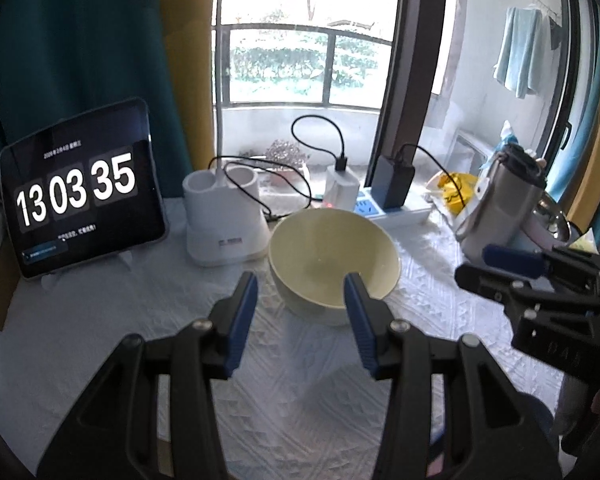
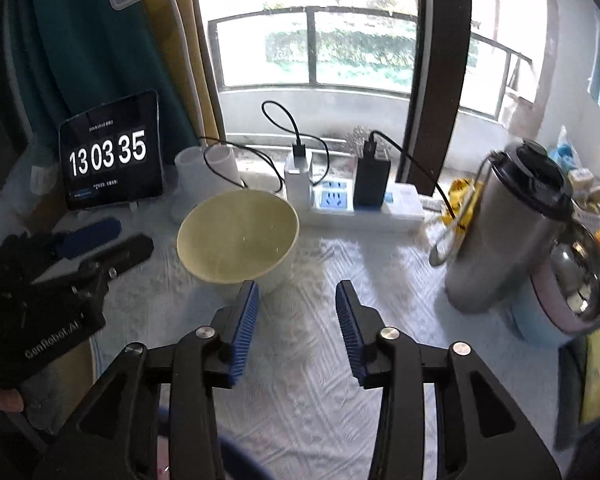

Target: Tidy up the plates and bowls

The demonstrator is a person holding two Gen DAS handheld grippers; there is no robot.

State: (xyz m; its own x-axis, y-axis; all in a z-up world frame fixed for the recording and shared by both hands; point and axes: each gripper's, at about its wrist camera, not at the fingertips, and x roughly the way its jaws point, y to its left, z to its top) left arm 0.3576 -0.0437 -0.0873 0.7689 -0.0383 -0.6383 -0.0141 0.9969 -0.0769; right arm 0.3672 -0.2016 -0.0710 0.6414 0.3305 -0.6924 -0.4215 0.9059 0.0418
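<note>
1. Tablet (image 1: 82, 200) at far left, propped upright, showing 13 03 35; the small text below the digits is too small to read.
2. White holder (image 1: 224, 224) just left of the bowl; its upper stem runs out of view.
3. Cream bowl (image 1: 334, 264) stands upright on the cloth-covered tabletop (image 1: 140, 320), empty; its near wall is partly hidden behind the left gripper (image 1: 301, 292), whose jaws are spread with nothing between them.
4. Right gripper (image 2: 297, 294): jaws spread and empty, the bowl (image 2: 238, 238) just ahead and to its left.
5. Power strip (image 2: 380, 208) behind, with chargers plugged in.
6. Steel flask (image 2: 504, 232) at right, blurred; items beyond it are cut off.
</note>
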